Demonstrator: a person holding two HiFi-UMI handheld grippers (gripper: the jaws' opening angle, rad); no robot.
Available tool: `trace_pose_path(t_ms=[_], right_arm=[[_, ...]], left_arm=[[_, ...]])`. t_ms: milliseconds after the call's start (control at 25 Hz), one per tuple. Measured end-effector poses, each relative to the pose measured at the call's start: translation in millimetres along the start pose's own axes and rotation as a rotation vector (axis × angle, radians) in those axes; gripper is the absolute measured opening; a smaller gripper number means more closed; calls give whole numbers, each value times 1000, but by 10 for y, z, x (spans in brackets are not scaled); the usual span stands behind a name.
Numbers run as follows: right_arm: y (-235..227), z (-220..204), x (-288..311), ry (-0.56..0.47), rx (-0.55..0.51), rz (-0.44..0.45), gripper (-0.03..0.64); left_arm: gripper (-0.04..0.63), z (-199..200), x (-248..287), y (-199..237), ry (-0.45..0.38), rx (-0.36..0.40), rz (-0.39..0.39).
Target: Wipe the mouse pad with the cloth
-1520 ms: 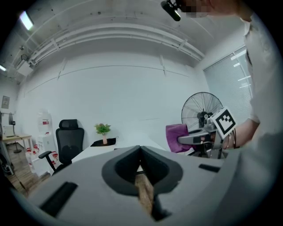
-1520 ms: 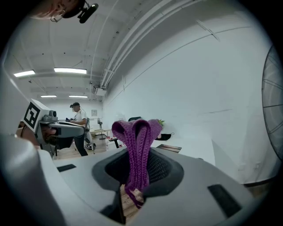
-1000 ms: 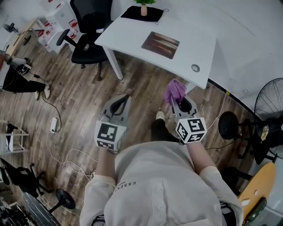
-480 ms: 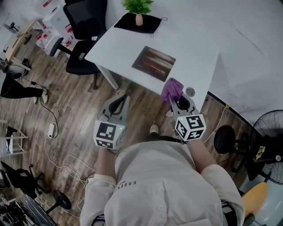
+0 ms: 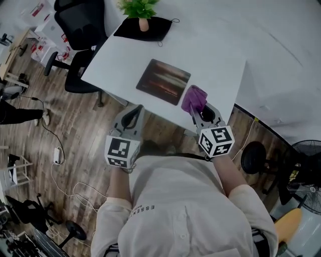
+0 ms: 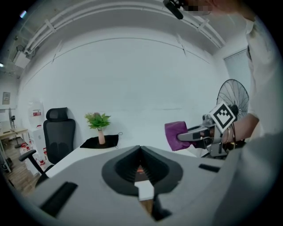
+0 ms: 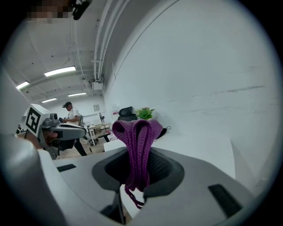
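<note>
A dark rectangular mouse pad [image 5: 163, 82] lies flat on the white table [image 5: 215, 55]. My right gripper [image 5: 194, 108] is shut on a purple knitted cloth [image 5: 194, 99], which hangs over the table's near edge just right of the pad. In the right gripper view the cloth [image 7: 136, 137] stands bunched up out of the shut right gripper [image 7: 140, 155]. My left gripper [image 5: 135, 109] is shut and empty, at the table's near edge below the pad. The left gripper view shows its jaws closed together [image 6: 140, 152], with the cloth [image 6: 176, 135] off to the right.
A potted plant [image 5: 142, 14] stands on a black mat [image 5: 145, 29] at the table's far side. A black office chair [image 5: 77, 30] is at the left, a stool [image 5: 253, 156] and a fan [image 5: 306, 168] at the right. A person [image 7: 70, 115] stands far off.
The table has come closer in the head view. Both grippers moved forward from over the floor to the table's near edge, and the cloth now reaches over the tabletop beside the pad.
</note>
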State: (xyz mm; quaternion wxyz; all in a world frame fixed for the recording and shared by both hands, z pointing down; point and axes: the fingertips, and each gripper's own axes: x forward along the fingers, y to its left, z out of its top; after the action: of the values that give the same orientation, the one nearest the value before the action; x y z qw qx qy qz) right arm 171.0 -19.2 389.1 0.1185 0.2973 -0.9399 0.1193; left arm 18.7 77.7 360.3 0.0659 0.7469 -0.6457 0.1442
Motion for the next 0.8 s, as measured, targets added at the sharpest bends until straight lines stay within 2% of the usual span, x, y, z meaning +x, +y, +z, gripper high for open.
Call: trace_pose_path(t_ms=[280,480,800], right_arm=[[-224,55,555,17,34,-45,94],[-313,127,1052,47,74,-106,94],[-261,143,1798,122,151,-182,94]], left_arm=[[2,52,620,425,8,26,-68],[2,189,1064,803,6,60,-171],[2,193,1625,1469,-5,54,-310]])
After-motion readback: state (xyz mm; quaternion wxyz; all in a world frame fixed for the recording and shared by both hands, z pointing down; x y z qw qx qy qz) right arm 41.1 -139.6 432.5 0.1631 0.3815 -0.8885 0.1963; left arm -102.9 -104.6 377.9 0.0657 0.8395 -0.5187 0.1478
